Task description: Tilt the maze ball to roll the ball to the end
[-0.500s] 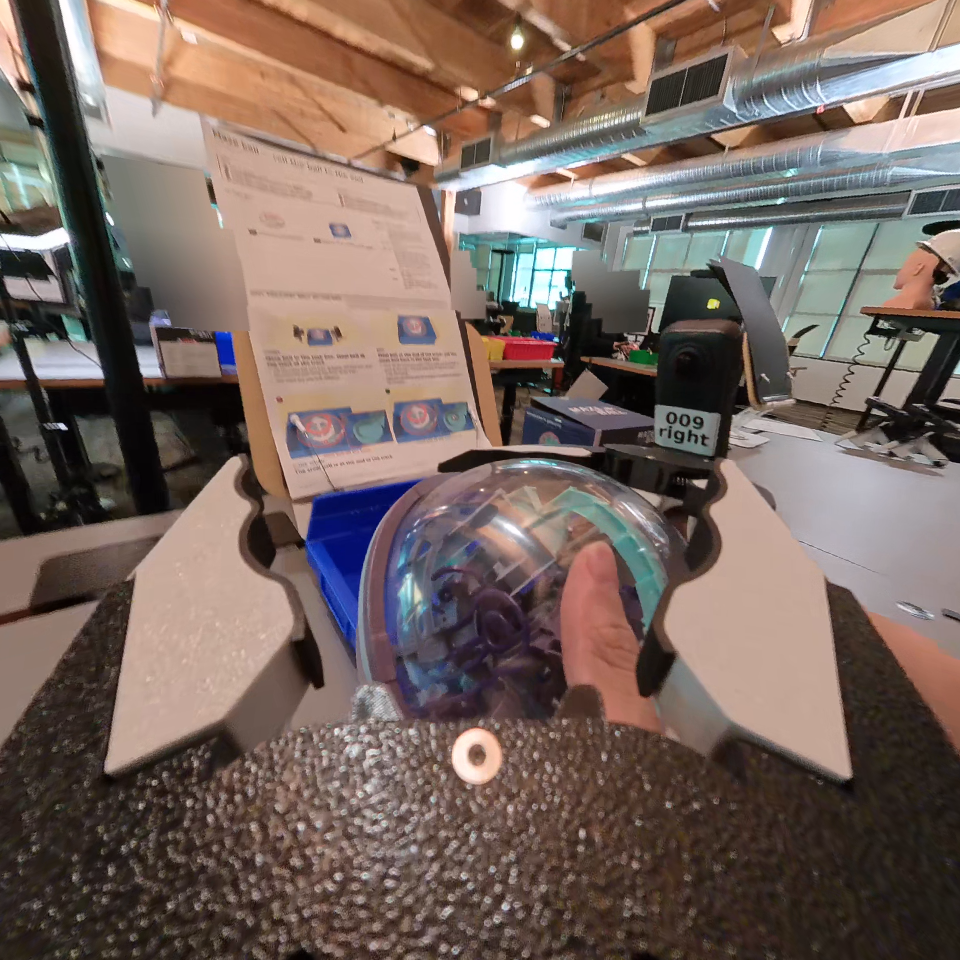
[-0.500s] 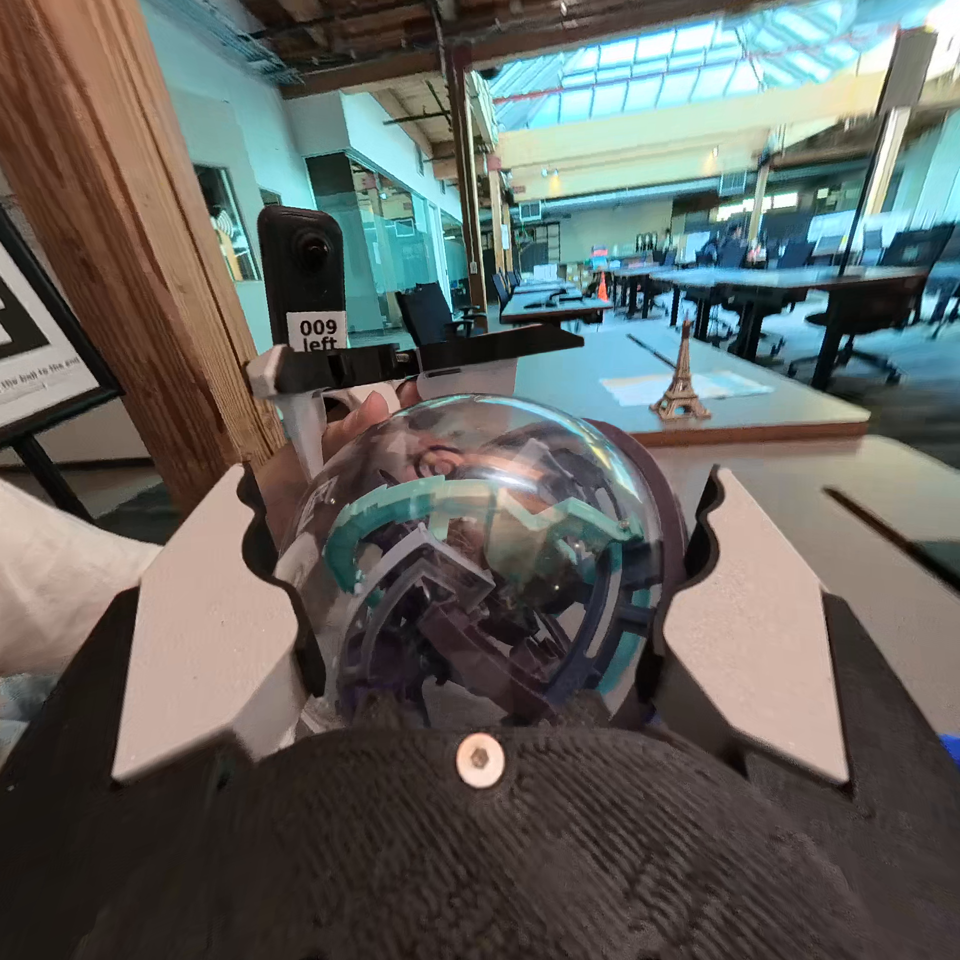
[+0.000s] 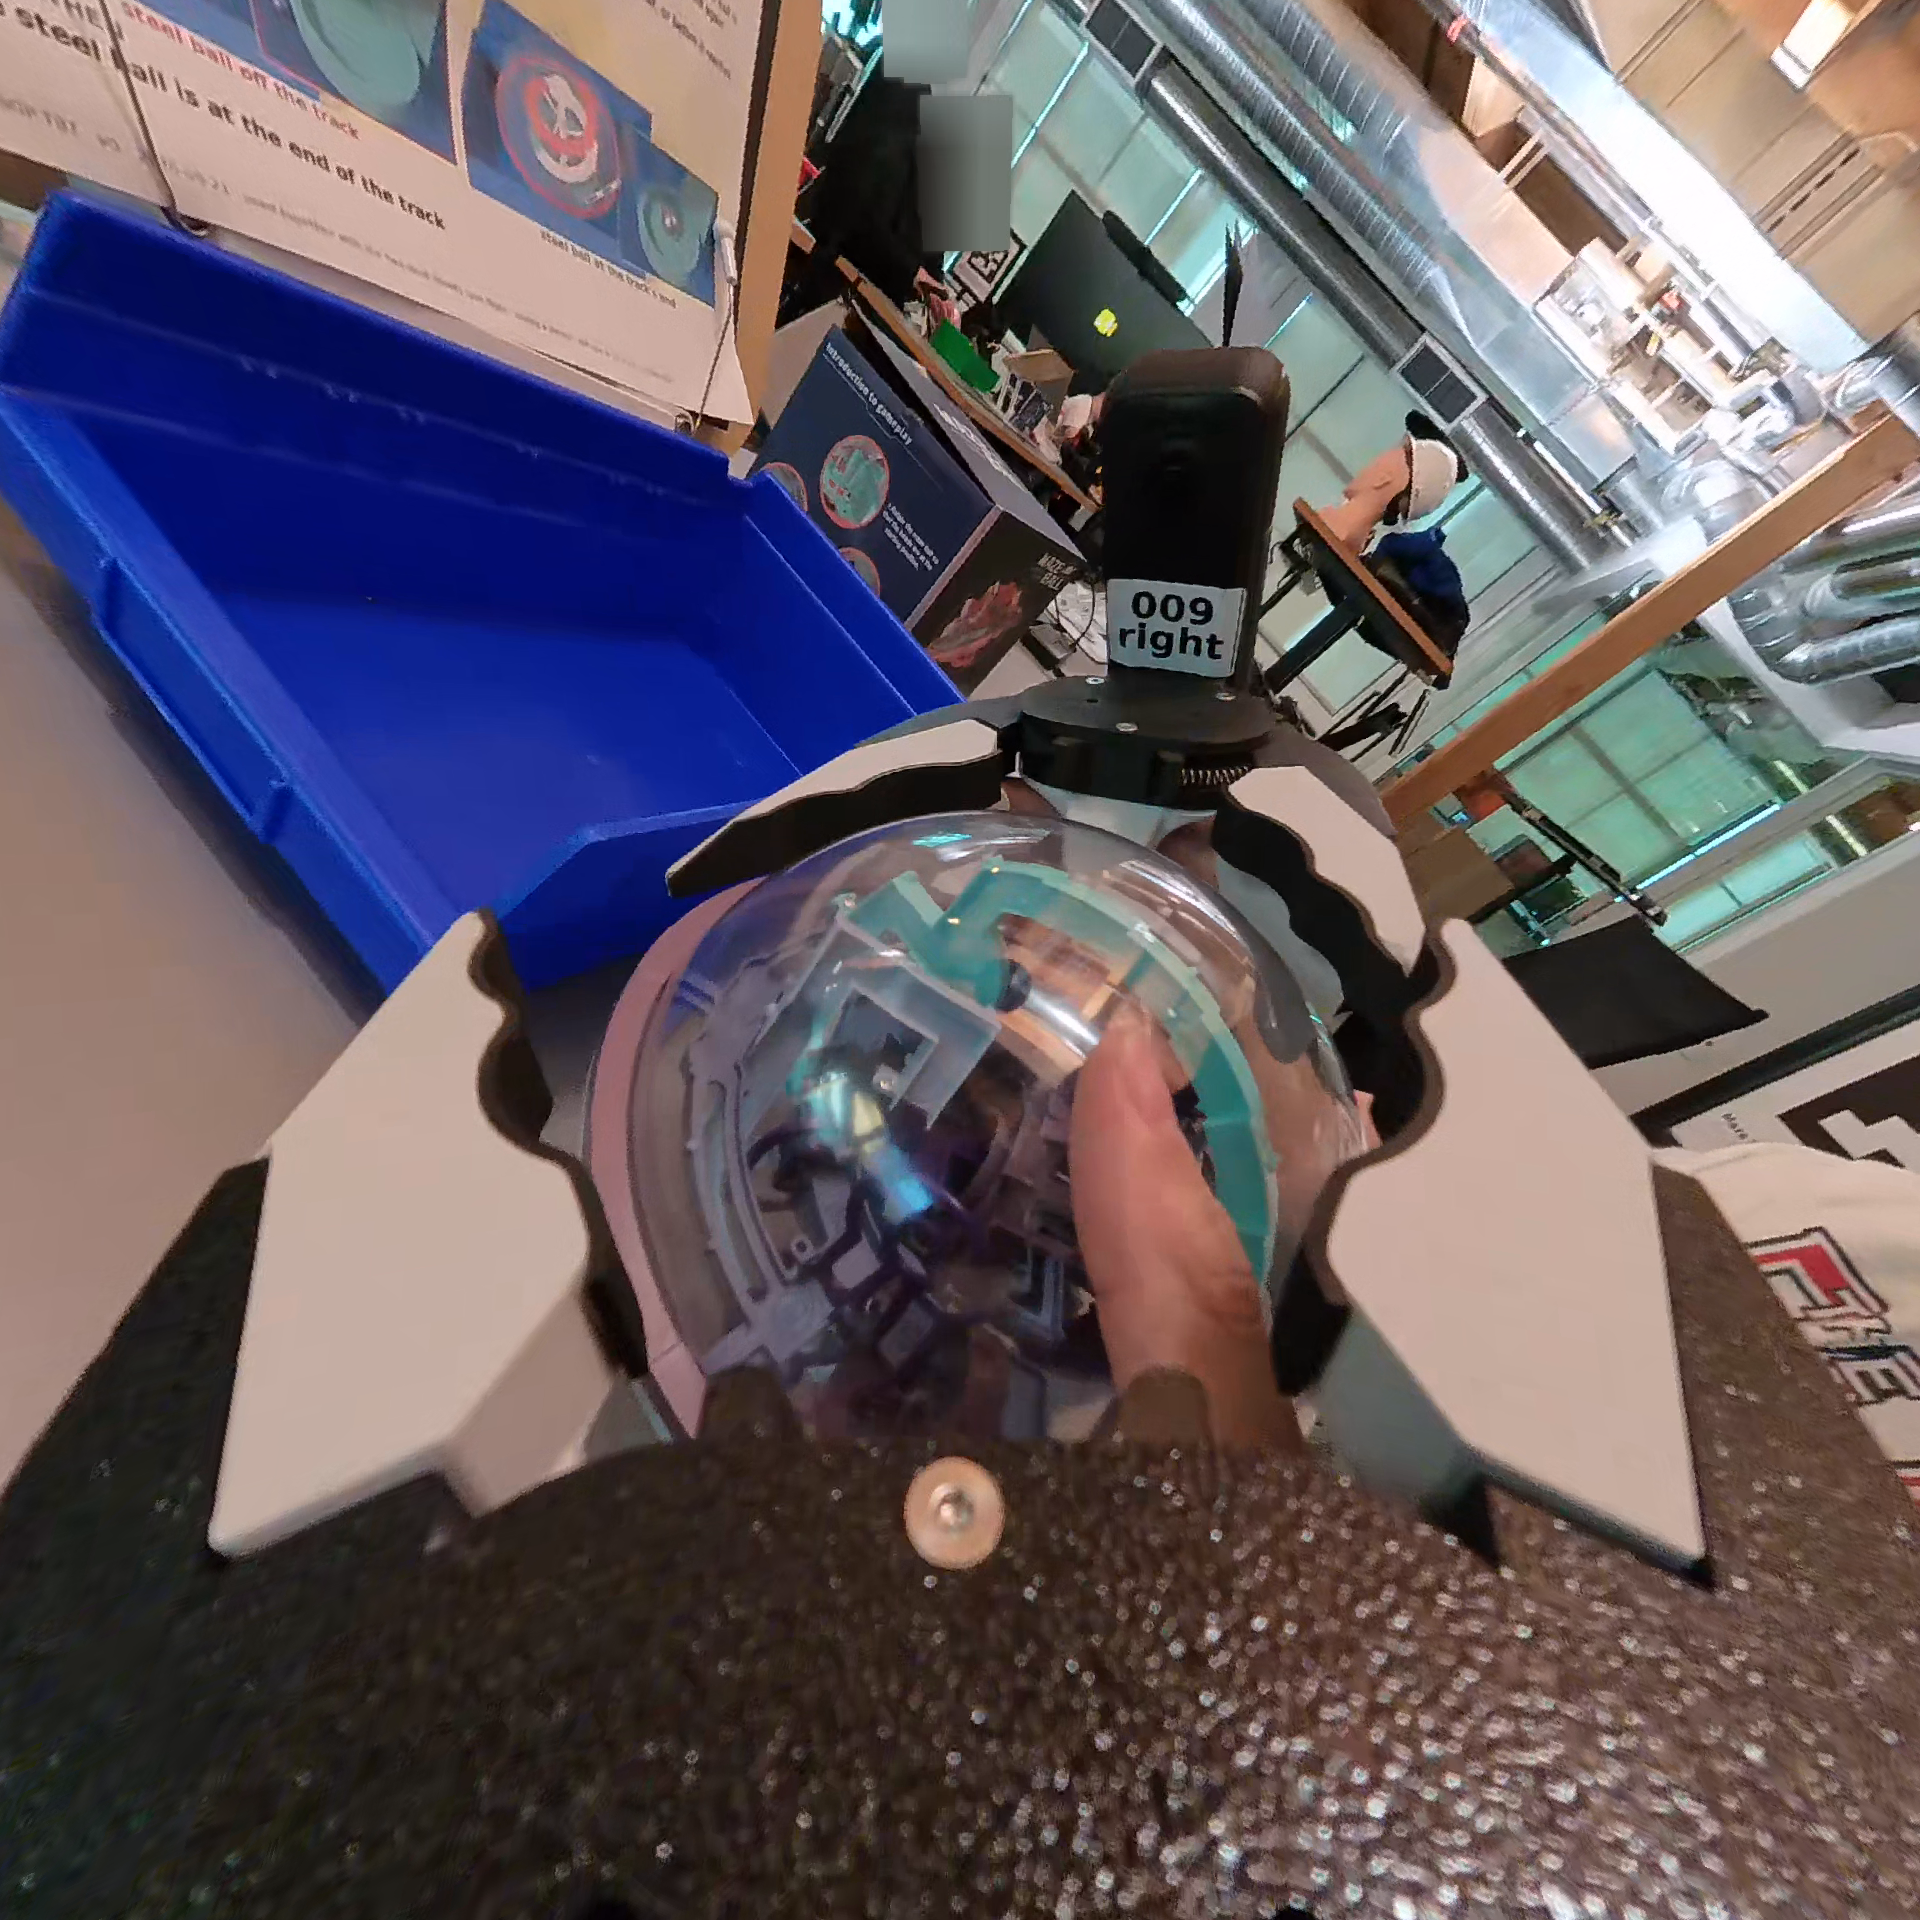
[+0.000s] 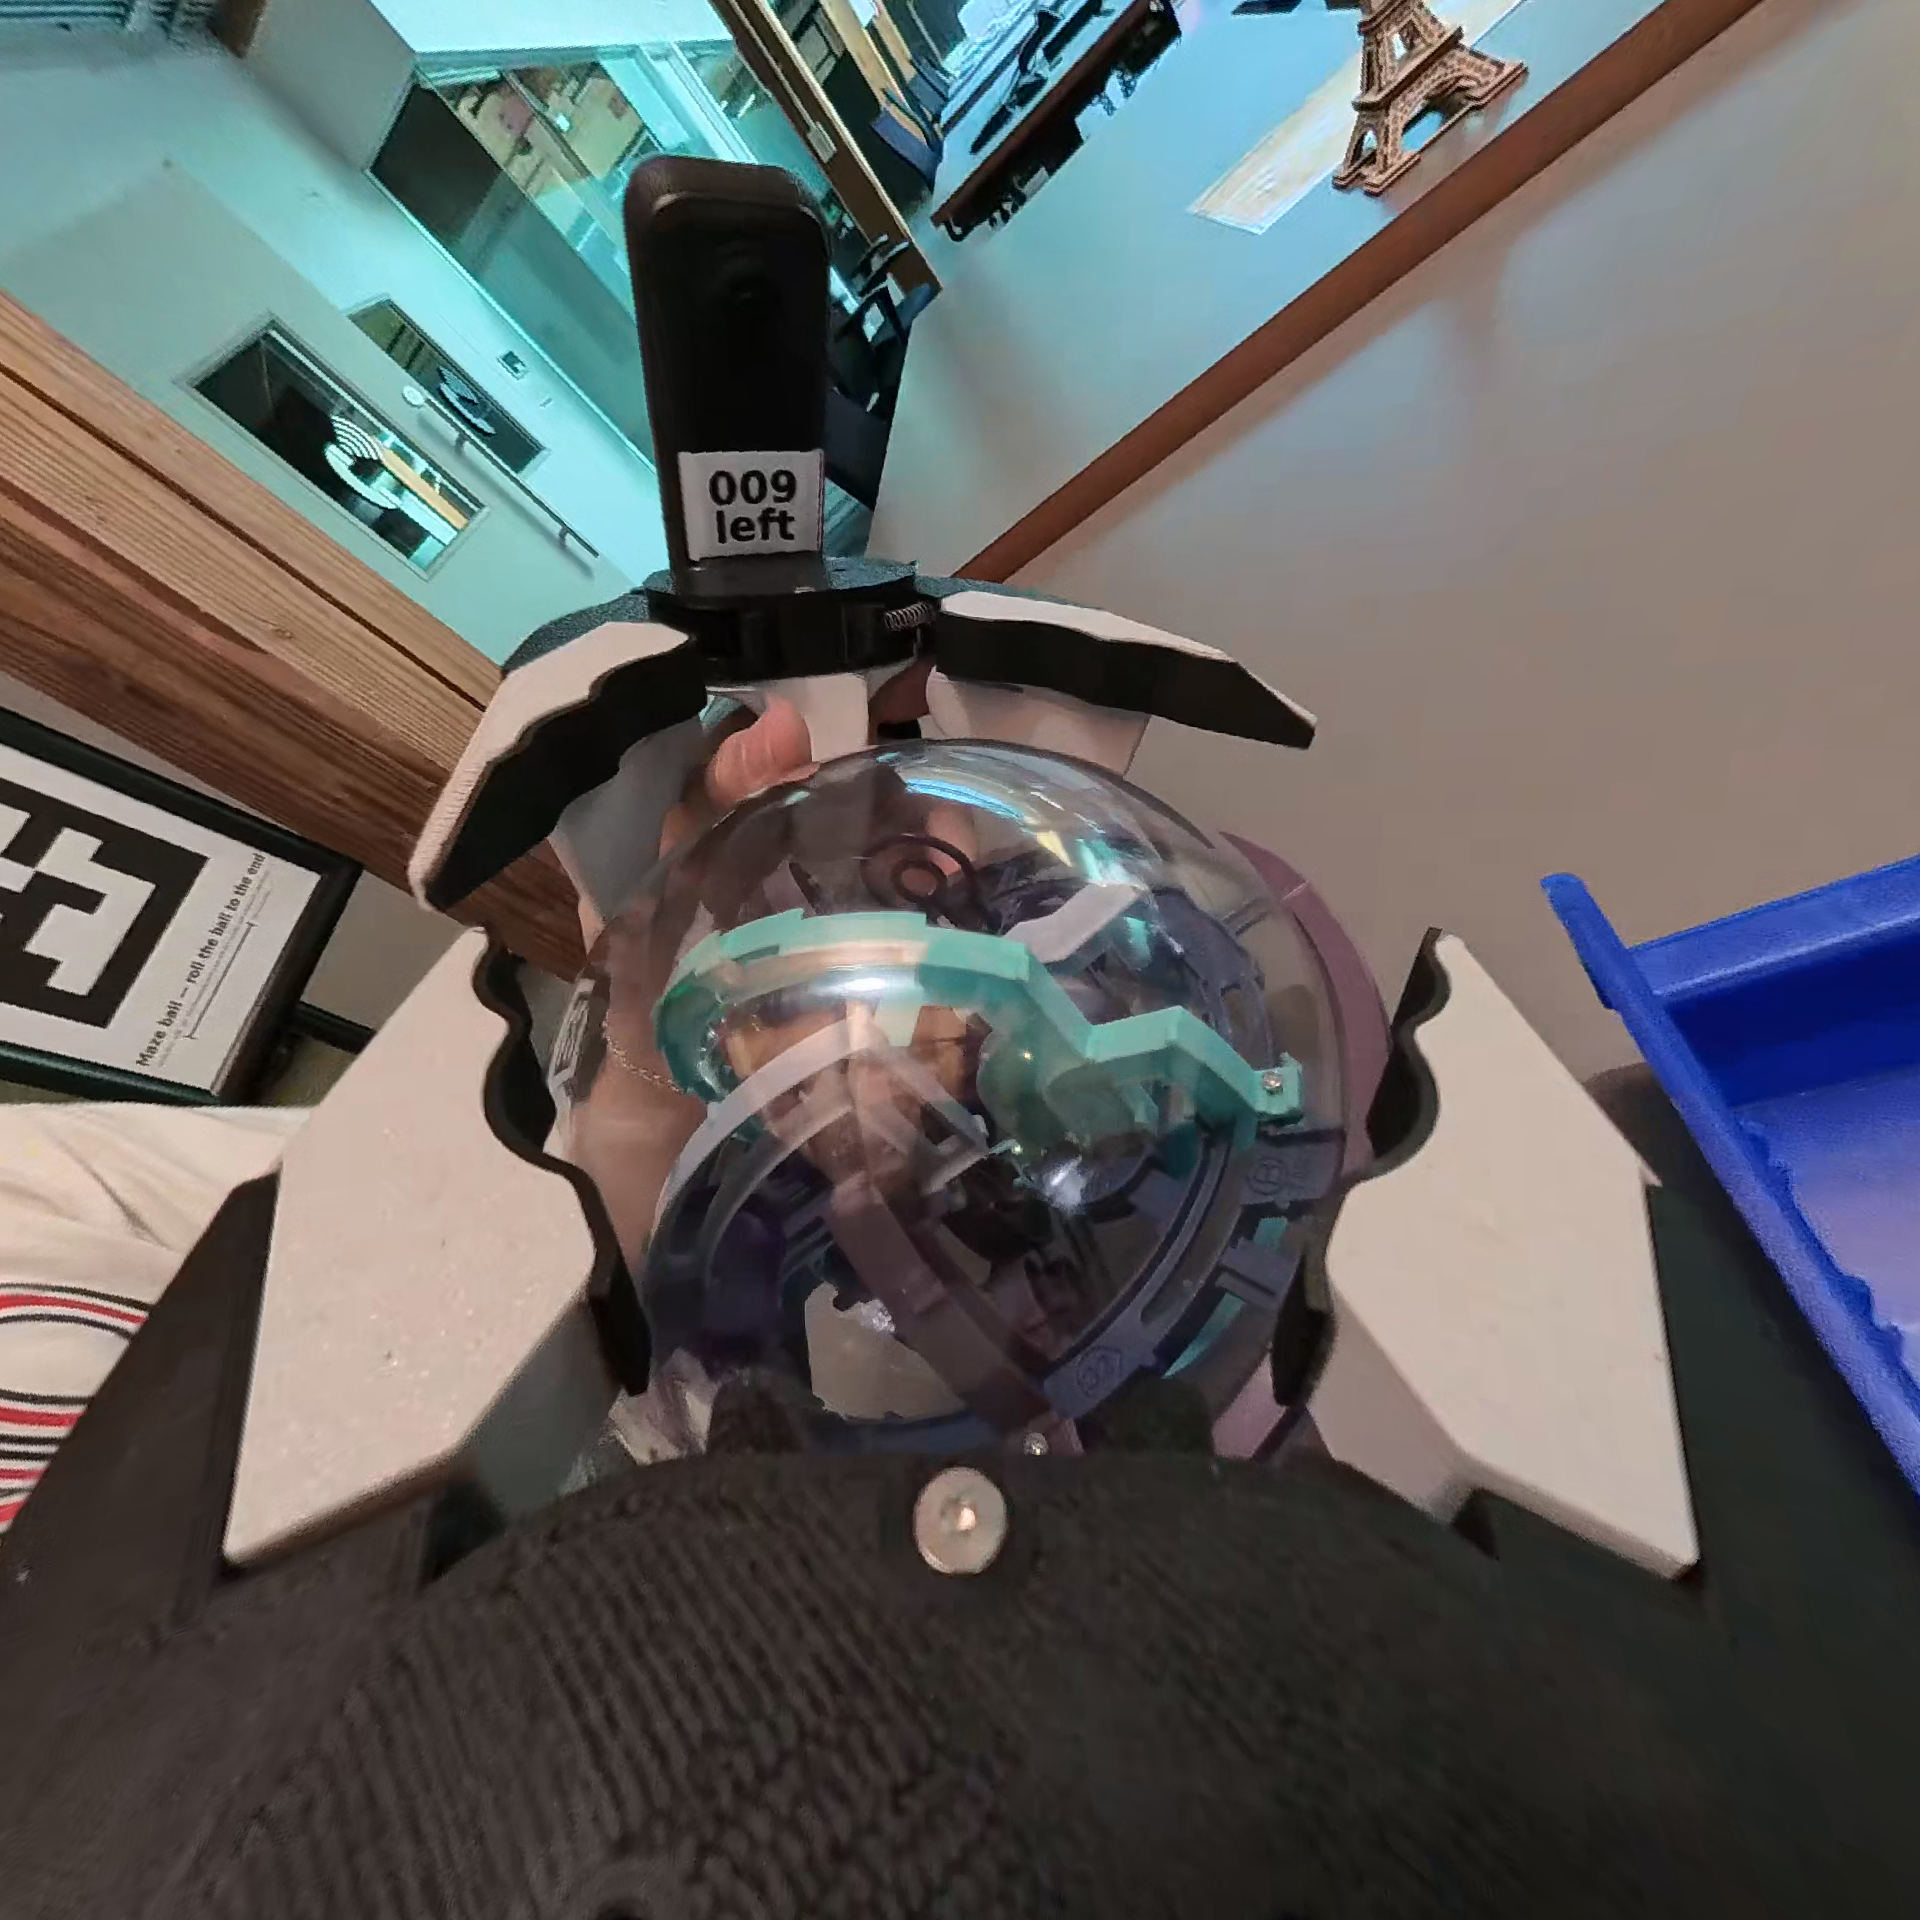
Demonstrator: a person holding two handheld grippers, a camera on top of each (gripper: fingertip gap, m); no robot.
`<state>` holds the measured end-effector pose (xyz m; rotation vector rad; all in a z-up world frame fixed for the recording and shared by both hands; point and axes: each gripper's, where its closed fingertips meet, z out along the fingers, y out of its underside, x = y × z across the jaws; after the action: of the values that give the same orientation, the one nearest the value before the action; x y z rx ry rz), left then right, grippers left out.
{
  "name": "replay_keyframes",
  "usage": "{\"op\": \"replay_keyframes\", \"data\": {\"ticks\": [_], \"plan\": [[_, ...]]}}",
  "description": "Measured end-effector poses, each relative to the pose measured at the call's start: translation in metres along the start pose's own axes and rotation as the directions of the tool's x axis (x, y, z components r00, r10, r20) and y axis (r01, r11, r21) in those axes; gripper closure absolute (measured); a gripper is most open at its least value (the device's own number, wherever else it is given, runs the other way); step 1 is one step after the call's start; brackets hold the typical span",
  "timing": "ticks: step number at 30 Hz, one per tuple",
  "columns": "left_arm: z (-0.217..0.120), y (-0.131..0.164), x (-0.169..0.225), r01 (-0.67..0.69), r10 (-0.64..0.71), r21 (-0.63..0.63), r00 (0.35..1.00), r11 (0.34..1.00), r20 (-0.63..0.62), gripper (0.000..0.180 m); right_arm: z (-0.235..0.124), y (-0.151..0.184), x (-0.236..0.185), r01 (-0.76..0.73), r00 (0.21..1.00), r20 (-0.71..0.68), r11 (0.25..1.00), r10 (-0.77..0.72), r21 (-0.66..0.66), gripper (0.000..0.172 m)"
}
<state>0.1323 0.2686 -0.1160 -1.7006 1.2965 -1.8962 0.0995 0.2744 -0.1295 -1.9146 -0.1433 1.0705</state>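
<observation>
The maze ball (image 3: 935,1122), a clear sphere with teal and dark tracks inside, sits cradled between the two claws, lifted off the grey worktop (image 3: 156,987) and tipped hard to one side. In the left wrist view the left claw (image 3: 961,1122) stands wide, its scalloped black pads (image 3: 520,1060) set against the sphere at 9 and 3 o'clock. The right claw (image 3: 1049,821) comes in from 12 o'clock, spread just as wide over the far side. The right wrist view shows the same hold mirrored: the right claw (image 4: 961,1122) flanks the sphere and the left claw (image 4: 862,800) caps it from 12 o'clock. A thumb (image 3: 1164,1226) shows through or against the shell at about 4 o'clock. A small dark bead, probably the steel ball (image 3: 1013,992), appears to sit beside the teal track near 1 o'clock, though reflections make this uncertain.

The main risk is the tilt itself: it looks steep, and a quick swing could throw the little ball off its narrow track. The smooth, curved shell offers the pads little to bite on, so it could slip or turn in the hold, or drop toward the blue bin (image 3: 416,623) at 10 o'clock. Glare on the shell may also hide the ball's position
</observation>
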Motion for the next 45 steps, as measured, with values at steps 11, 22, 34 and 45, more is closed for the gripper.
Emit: {"op": "replay_keyframes", "data": {"ticks": [11, 22, 34, 45], "plan": [[0.016, 0.019, 0.005, -0.005, 0.001, -0.087, 0.999, 0.996, -0.049, 0.024, -0.01, 0.026, 0.005, 0.033, 0.999, -0.001, 0.999, -0.033, -0.018, 0.014], [0.04, 0.038, -0.005, 0.018, -0.03, -0.131, 0.996, 0.991, -0.088, 0.026, -0.053, 0.029, -0.001, 0.33, 0.943, -0.093, 0.929, -0.318, 0.166, 0.029], [0.039, 0.034, -0.003, -0.143, 0.135, -0.086, 0.987, 0.986, -0.091, 0.023, -0.044, 0.077, 0.004, 0.847, 0.479, -0.269, 0.521, -0.836, -0.111, 0.023], [0.006, -0.017, 0.006, -0.326, 0.339, 0.2, 0.94, 0.924, -0.029, 0.028, -0.047, 0.074, 0.023, 0.845, 0.487, -0.356, 0.534, -0.797, -0.039, 0.031]]}}
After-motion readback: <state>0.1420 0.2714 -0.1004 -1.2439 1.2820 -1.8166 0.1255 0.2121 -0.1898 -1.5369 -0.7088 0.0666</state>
